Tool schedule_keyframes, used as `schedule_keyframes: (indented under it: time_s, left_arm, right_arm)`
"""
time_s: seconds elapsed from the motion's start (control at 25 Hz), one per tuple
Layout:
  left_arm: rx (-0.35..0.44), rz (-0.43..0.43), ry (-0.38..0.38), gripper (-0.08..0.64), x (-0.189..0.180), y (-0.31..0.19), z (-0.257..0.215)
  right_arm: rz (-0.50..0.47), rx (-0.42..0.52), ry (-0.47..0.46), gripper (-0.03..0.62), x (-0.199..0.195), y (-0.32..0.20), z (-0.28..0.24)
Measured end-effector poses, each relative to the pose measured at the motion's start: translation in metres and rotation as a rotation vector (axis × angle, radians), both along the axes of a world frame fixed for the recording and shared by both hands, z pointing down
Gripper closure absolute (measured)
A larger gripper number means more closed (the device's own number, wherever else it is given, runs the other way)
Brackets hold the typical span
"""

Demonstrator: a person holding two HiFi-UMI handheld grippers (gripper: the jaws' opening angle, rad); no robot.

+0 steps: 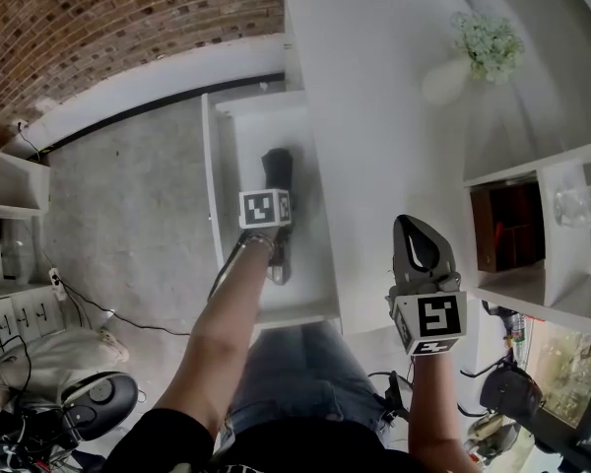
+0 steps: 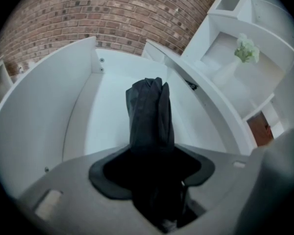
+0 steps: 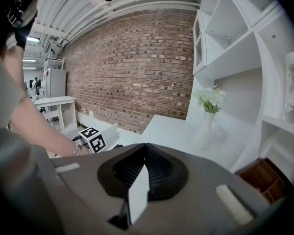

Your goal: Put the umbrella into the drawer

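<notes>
A folded black umbrella (image 1: 277,170) lies lengthwise inside the open white drawer (image 1: 217,166). My left gripper (image 1: 275,259) reaches down into the drawer and is shut on the umbrella's near part. In the left gripper view the umbrella (image 2: 149,114) runs out from between the jaws of the left gripper (image 2: 154,168) toward the drawer's back wall (image 2: 122,62). Whether it rests on the drawer floor I cannot tell. My right gripper (image 1: 420,242) hovers over the white countertop (image 1: 364,116), shut and empty. In its own view the right gripper (image 3: 142,151) has its tips together.
A white vase with pale flowers (image 1: 478,57) stands at the back of the counter. White shelving (image 1: 561,225) rises on the right, holding a brown box (image 1: 507,220). To the left of the drawer are grey floor, cables and a white shelf unit (image 1: 5,195).
</notes>
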State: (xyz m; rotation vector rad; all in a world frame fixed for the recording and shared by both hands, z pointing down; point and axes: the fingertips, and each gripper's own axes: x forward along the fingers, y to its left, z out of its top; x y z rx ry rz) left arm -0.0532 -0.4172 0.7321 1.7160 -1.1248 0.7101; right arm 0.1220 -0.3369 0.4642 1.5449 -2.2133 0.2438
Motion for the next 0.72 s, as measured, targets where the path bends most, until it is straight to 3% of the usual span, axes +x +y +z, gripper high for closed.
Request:
schedule_keyframes:
  time_s: [0.4,0.72]
  left_arm:
    - [-0.092,-0.024,0.041,0.289,-0.003,0.007,0.014]
    - [-0.046,-0.012,0.037,0.272,-0.007,0.002,-0.019]
  right_arm:
    - [-0.008,-0.010,-0.013,0.589,-0.005,0.003,-0.003]
    - [-0.010,-0.012,-0.028,0.589,-0.011,0.005,-0.013]
